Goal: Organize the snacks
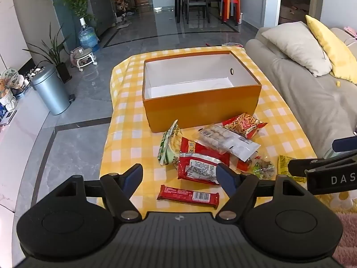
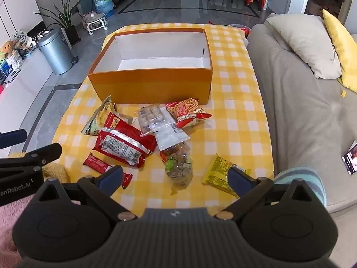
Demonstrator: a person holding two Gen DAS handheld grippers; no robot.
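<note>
An empty orange box point(image 1: 200, 109) point(image 2: 151, 84) with a white inside stands on the yellow checked table. In front of it lies a pile of snacks: a green packet point(image 1: 168, 145) point(image 2: 98, 117), a red packet point(image 1: 198, 167) point(image 2: 122, 147), a clear packet of round snacks point(image 1: 225, 139) point(image 2: 154, 118), a red-orange sticks packet point(image 1: 244, 125) point(image 2: 187, 111), a red bar point(image 1: 188, 196) point(image 2: 98, 164), a clear wrapped snack point(image 2: 179, 167) and a yellow packet point(image 2: 219, 173). My left gripper point(image 1: 179, 175) is open above the red packet and bar. My right gripper point(image 2: 176, 178) is open above the clear wrapped snack.
A grey sofa point(image 2: 296, 102) with beige and yellow cushions runs along the table's right side, with a phone point(image 2: 350, 159) on it. A metal bin point(image 1: 51, 91) stands on the floor to the left. The table's front edge point(image 2: 178, 205) is close below my grippers.
</note>
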